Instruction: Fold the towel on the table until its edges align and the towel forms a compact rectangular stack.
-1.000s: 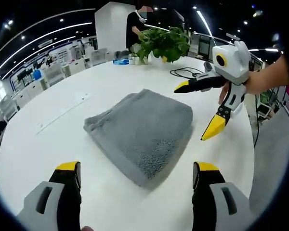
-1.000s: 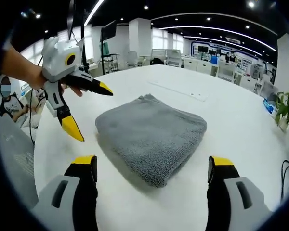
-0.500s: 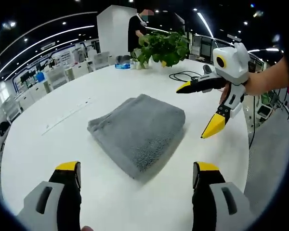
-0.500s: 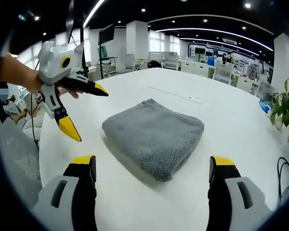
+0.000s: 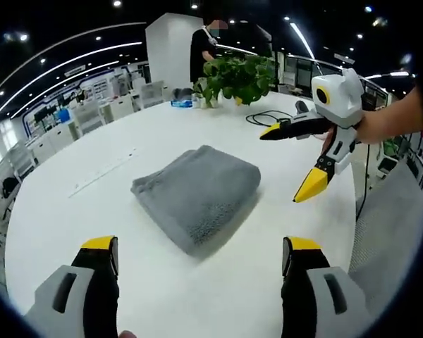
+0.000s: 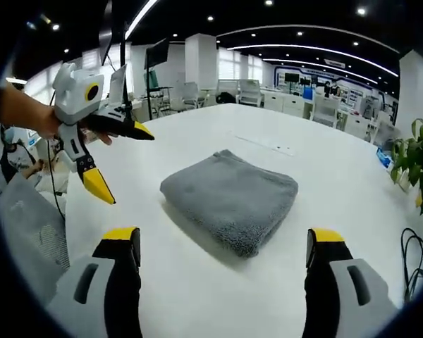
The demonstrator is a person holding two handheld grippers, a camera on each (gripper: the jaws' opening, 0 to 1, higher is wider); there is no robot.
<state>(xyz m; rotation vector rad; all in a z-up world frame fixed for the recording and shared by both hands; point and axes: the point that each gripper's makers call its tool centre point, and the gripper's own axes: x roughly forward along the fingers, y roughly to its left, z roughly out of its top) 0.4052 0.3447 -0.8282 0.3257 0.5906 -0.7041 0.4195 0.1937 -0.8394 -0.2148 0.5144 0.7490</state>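
One gray towel [image 5: 195, 197] lies folded into a thick rectangle near the middle of a round white table [image 5: 70, 232], with nothing touching it. Its underside and inner layers are hidden, so whether every edge lines up cannot be told.

In the left gripper view, the left gripper [image 5: 199, 255] rises at 6 o'clock, its jaws spread wide and holding nothing, the towel just beyond them. The right gripper [image 5: 292, 163] hangs in the air at 2 o'clock from the towel, jaws spread, held by a hand [image 5: 370, 127] whose arm is cut off at the edge.

In the right gripper view, the towel [image 6: 230, 200] sits ahead of that gripper's own spread jaws [image 6: 223, 248], and the left gripper [image 6: 120, 162] hovers at 10 o'clock.

One potted plant [image 5: 240, 70] and one black cable [image 5: 268, 116] sit at the table's far edge. A person [image 5: 201, 46] stands behind the plant. Around the table is a large office with rows of desks and ceiling light strips, too small to make out.
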